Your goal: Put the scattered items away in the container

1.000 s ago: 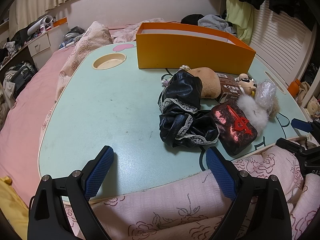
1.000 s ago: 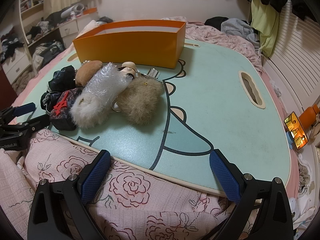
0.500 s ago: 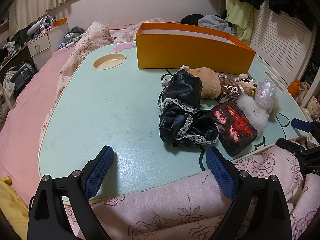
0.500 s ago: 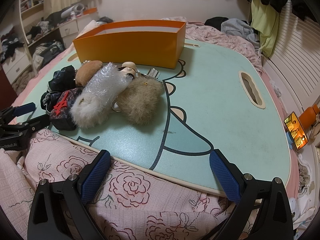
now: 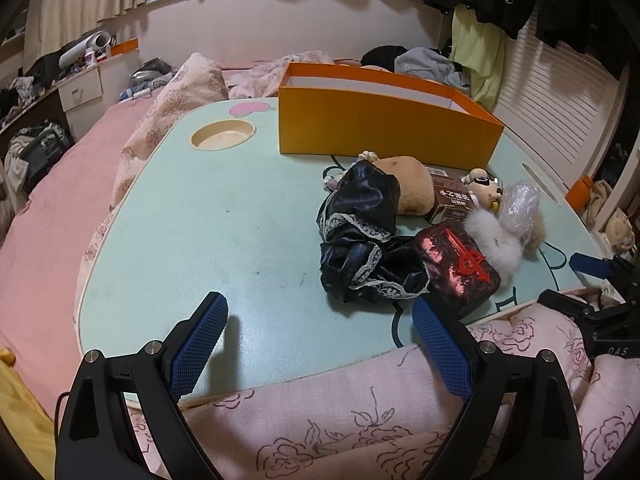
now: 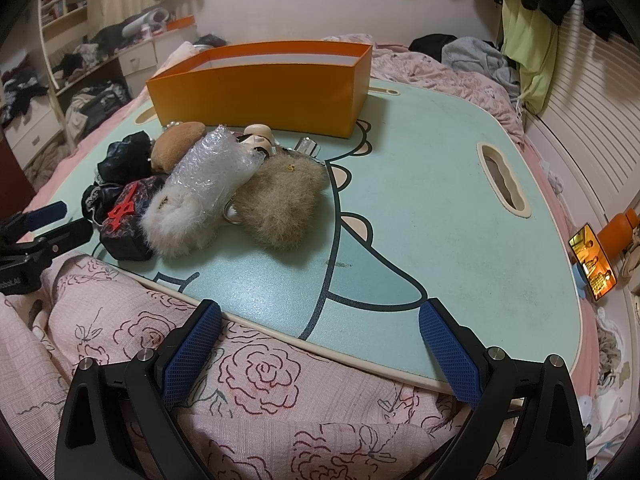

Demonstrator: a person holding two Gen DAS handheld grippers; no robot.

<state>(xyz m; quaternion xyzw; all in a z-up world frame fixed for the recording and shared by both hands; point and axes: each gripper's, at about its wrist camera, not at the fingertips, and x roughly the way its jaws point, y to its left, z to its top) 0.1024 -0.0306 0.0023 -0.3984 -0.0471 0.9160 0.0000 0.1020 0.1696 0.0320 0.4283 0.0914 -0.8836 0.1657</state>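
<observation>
On the pale green tabletop [image 5: 224,224], which rests across a bed with a pink rose-print blanket [image 6: 248,392], an orange container [image 5: 380,128] stands upright at the far side, its top open. Just in front of it the scattered items lie in one heap: a black satin cloth with lace trim [image 5: 360,240], a dark pouch bearing a red emblem [image 5: 460,272], a tan plush [image 5: 412,188], a small brown carton [image 5: 452,200], a little doll head [image 5: 482,188], a white fluffy piece partly in bubble wrap [image 6: 196,192] and a beige furry ball [image 6: 280,204]. These items touch or overlap one another, and none is in the container. The left tongs [image 5: 320,332] hang wide open over the near edge of the tabletop, holding nothing. The right tongs [image 6: 320,336] are likewise spread wide and empty, poised above the blanket at the near edge. A lit phone [image 6: 592,260] lies on the bed beyond the right edge of the tabletop.
</observation>
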